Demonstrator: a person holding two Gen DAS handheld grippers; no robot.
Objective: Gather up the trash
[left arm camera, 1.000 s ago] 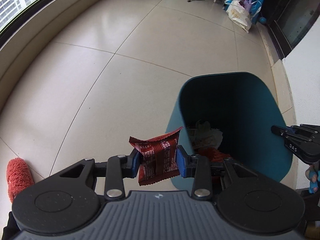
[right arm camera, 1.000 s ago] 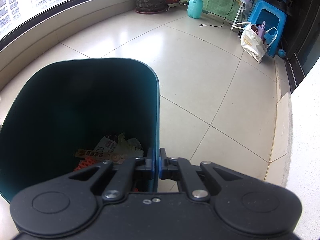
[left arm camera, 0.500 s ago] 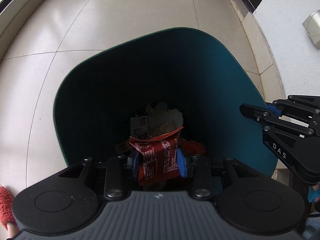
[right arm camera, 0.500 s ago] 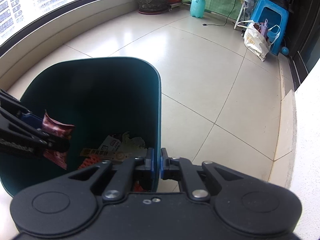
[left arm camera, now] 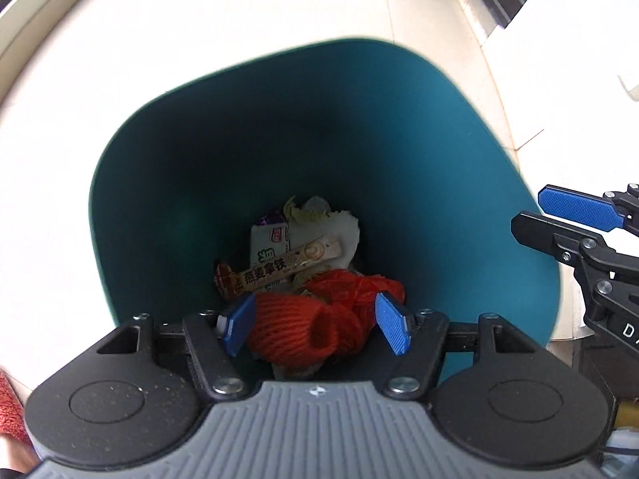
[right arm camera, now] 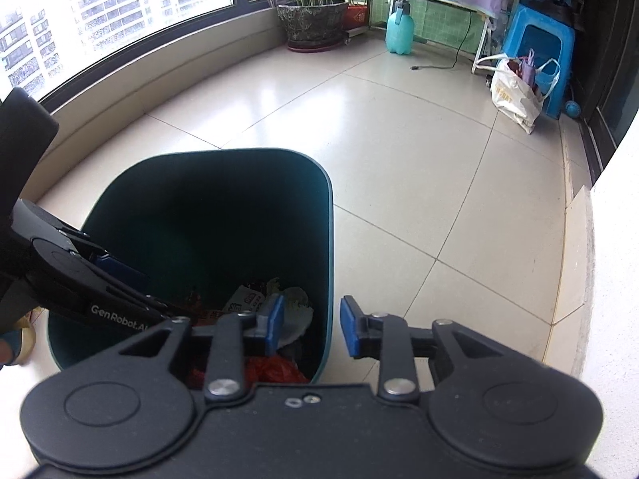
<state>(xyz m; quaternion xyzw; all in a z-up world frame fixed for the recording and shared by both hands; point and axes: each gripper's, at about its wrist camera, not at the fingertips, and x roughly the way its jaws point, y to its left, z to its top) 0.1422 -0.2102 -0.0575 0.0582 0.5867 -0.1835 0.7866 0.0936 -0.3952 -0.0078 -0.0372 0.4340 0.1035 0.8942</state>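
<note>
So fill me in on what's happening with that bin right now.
A person with a gripper in each hand is collecting trash into the teal bin. The left gripper hangs over the bin's mouth; its jaws have just been opening and nothing is between them. Wrappers, an orange net and other scraps lie at the bottom. The right gripper straddles the bin's rim; its jaws have just been opening too, and its pads stand clear of the wall.

I count one teal bin on my feeds. Inside it: one long sachet, one white packet, one orange net lump, one red bag; the pale scraps I cannot count. Two grippers: left, right. Beyond: one planter, one spray bottle, one blue stool, one shopping bag.
</note>
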